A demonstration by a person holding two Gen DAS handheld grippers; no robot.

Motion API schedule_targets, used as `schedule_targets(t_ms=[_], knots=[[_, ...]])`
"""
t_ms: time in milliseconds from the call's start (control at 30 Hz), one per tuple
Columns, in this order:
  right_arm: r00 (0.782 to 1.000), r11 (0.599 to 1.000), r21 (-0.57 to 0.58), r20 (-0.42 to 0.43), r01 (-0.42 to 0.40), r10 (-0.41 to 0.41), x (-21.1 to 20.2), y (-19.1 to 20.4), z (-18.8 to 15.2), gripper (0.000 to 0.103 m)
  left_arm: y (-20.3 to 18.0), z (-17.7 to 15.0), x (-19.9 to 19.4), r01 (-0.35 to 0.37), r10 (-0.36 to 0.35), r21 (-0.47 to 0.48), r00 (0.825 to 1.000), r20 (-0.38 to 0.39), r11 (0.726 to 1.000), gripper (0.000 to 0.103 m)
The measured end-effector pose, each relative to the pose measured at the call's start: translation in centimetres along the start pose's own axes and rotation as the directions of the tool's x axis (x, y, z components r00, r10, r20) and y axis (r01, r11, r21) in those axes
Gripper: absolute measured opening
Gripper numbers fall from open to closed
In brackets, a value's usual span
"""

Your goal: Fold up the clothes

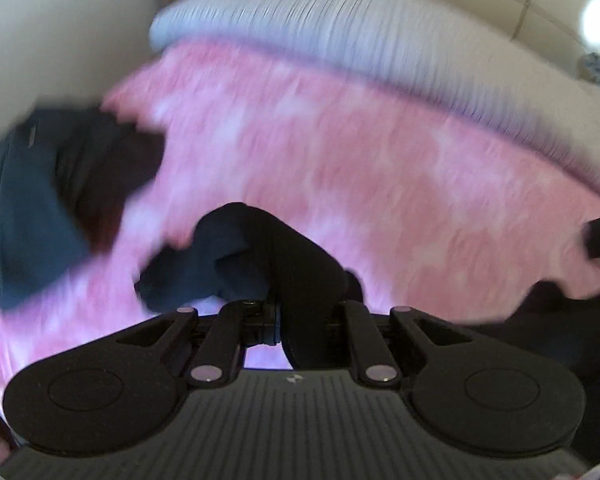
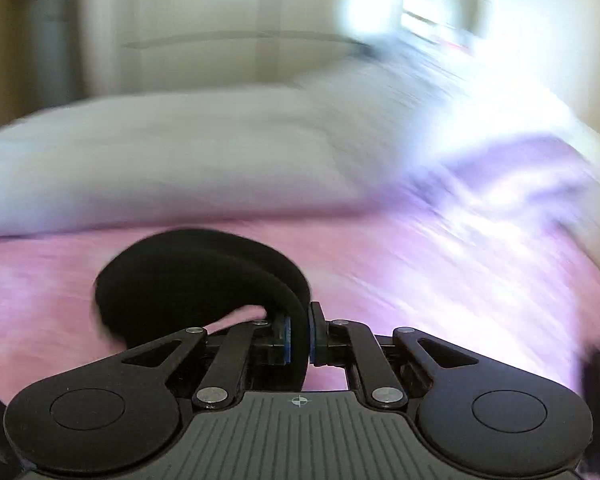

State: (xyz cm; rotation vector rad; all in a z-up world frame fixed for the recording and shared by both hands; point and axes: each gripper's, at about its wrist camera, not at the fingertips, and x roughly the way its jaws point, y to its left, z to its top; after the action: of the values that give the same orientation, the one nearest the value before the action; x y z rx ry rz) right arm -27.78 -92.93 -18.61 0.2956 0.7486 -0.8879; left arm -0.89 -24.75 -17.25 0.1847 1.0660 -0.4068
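Note:
Both views are motion-blurred. My left gripper point(image 1: 278, 320) is shut on a fold of a black garment point(image 1: 296, 264), with dark blue cloth point(image 1: 204, 272) bunched to its left, above a pink bedspread point(image 1: 340, 152). A pile of dark blue and dark red clothes point(image 1: 52, 192) lies at the left on the bed. My right gripper point(image 2: 299, 336) is shut on a black garment edge point(image 2: 188, 280) that loops up and left over the pink bedspread point(image 2: 420, 280).
A pale grey ribbed pillow point(image 1: 340, 32) lies across the head of the bed; it also shows in the right wrist view point(image 2: 160, 160). More black cloth point(image 1: 560, 320) hangs at the right. Cream walls stand behind the bed.

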Motion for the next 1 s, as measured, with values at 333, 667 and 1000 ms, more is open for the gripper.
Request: schedule_targets(t_ms=[333,667,1000], knots=[[0.957,0.999,-0.030,-0.289,-0.026,0.016,-2.7,-0.2,-5.8,0.020,-3.3,-2.4,-0.4,0.151,-0.100,0.130,0.938,-0.333,0.980,0.024],[0.744,0.633,-0.396,-0.421,-0.665,0.519,2.3,17.4,-5.3,0.067,-6.3,2.2,0.3,0.274,-0.225,0.207,0.946,-0.234,0.939,0.039],[0.594,0.375,-0.461,-0.656,-0.804,0.467,9.2,25.2,-9.3,0.013,-0.9,-1.3,-3.7,0.284,-0.203,0.180,0.907,-0.369,0.942,0.039]])
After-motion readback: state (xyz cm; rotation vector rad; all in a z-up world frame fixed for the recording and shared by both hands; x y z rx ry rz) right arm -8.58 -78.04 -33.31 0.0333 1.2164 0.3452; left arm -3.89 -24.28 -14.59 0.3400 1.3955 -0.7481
